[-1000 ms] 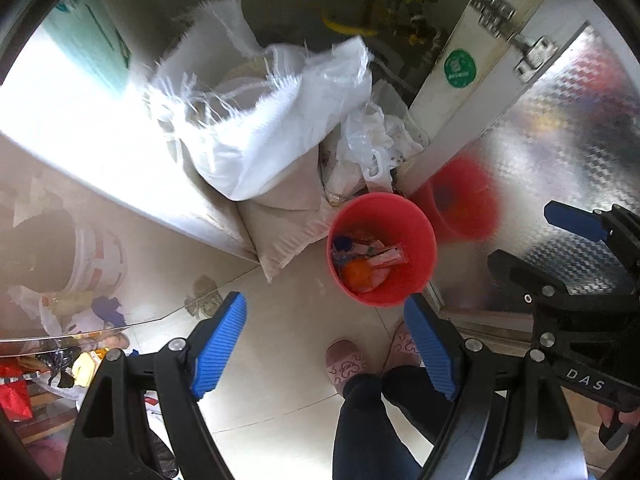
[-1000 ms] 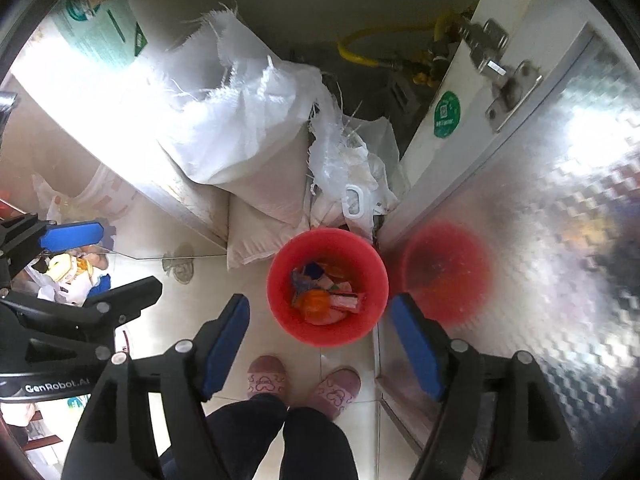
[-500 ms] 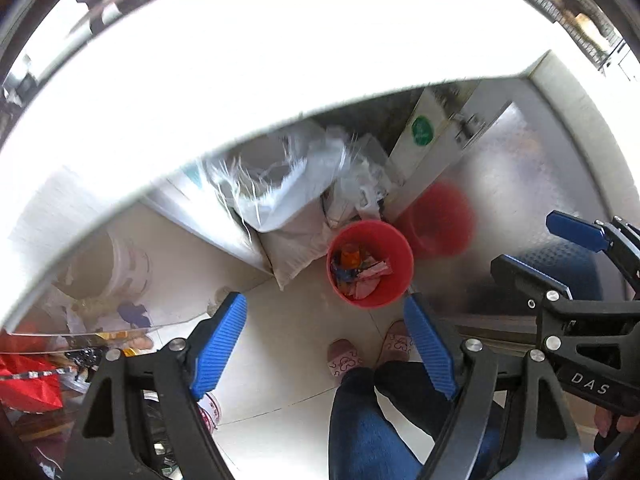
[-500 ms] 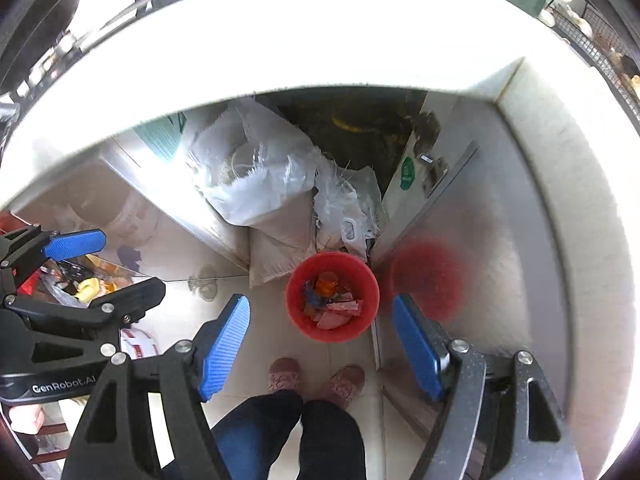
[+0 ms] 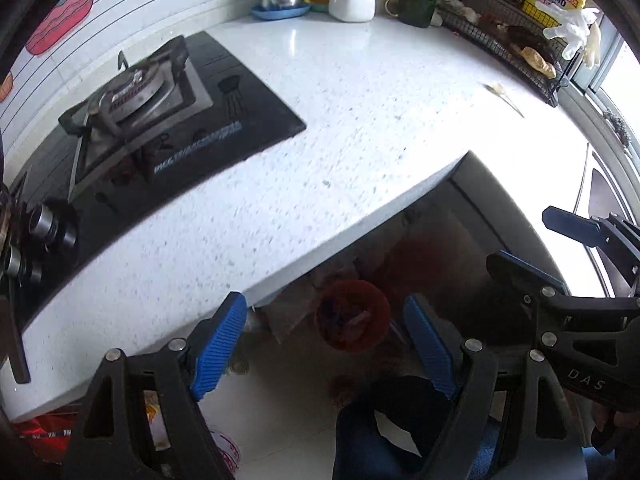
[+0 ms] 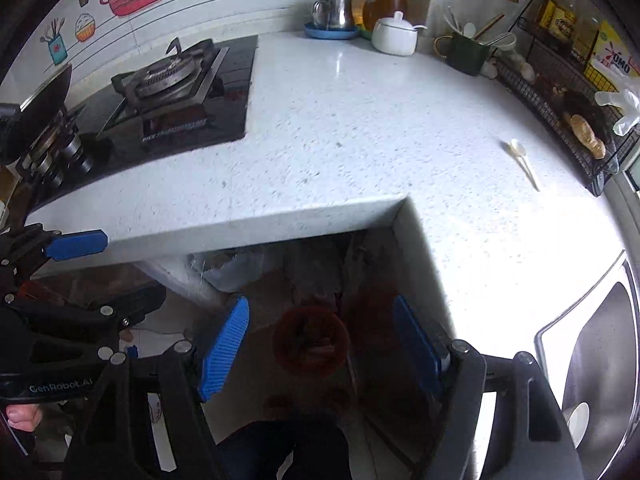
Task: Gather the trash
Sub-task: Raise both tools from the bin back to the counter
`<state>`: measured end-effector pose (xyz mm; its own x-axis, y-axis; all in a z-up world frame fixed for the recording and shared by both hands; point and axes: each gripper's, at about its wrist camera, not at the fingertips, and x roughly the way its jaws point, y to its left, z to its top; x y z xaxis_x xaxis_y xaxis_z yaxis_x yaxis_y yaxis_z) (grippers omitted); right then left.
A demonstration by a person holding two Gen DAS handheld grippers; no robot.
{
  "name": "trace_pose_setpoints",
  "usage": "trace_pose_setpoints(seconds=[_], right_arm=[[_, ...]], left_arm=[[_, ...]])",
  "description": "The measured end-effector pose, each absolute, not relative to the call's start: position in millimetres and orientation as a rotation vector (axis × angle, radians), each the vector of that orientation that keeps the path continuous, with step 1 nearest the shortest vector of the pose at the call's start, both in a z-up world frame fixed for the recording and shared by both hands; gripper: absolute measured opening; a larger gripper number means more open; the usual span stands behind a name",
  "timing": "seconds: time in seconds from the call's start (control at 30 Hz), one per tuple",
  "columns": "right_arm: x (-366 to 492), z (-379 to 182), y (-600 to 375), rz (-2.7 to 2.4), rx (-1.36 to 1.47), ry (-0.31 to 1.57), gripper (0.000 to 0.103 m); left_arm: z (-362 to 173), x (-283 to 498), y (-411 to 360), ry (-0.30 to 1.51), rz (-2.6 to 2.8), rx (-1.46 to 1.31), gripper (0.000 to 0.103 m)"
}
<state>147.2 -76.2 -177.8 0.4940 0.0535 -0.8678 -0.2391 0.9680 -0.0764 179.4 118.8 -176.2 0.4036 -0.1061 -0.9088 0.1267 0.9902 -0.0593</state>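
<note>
A red bucket [image 5: 352, 316] [image 6: 310, 340] with wrappers in it stands on the floor in the dim recess under the white speckled counter [image 5: 340, 120] [image 6: 340, 120]. My left gripper [image 5: 324, 320] hangs high above it, open, with nothing between its blue pads. My right gripper [image 6: 320, 312] is open and empty too, looking down on the same bucket. Each gripper shows in the other's view: the right one [image 5: 540, 246] at the right edge, the left one [image 6: 104, 272] at the left edge. A pale plastic spoon [image 6: 522, 160] [image 5: 502, 94] lies on the counter near the wire rack.
A black gas hob [image 5: 132, 120] fills the counter's left. At the back stand a steel teapot [image 6: 332, 10], a white lidded bowl [image 6: 394, 36] and a green mug [image 6: 464, 54]. A wire rack [image 6: 580, 120] lines the right edge, a sink [image 6: 600, 340] below it. The person's legs [image 5: 400, 420] are underneath.
Both grippers have risen from just above the bucket to above the counter. The countertop and hob have come into view, and the bucket now looks small and dark below. Jaws unchanged.
</note>
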Motion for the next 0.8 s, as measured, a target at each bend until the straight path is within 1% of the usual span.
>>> trace_pose_setpoints(seconds=[0.2, 0.3, 0.8], right_arm=[[173, -157, -108, 0.093, -0.174, 1.004, 0.073], [190, -155, -127, 0.062, -0.160, 0.996, 0.073], [286, -147, -218, -0.022, -0.120, 1.022, 0.073]], left_arm=[[-158, 223, 86, 1.104, -0.233, 0.044, 0.079], [-154, 248, 61, 1.085, -0.263, 0.076, 0.079], [-160, 368, -34, 1.102, -0.342, 0.129, 0.079]])
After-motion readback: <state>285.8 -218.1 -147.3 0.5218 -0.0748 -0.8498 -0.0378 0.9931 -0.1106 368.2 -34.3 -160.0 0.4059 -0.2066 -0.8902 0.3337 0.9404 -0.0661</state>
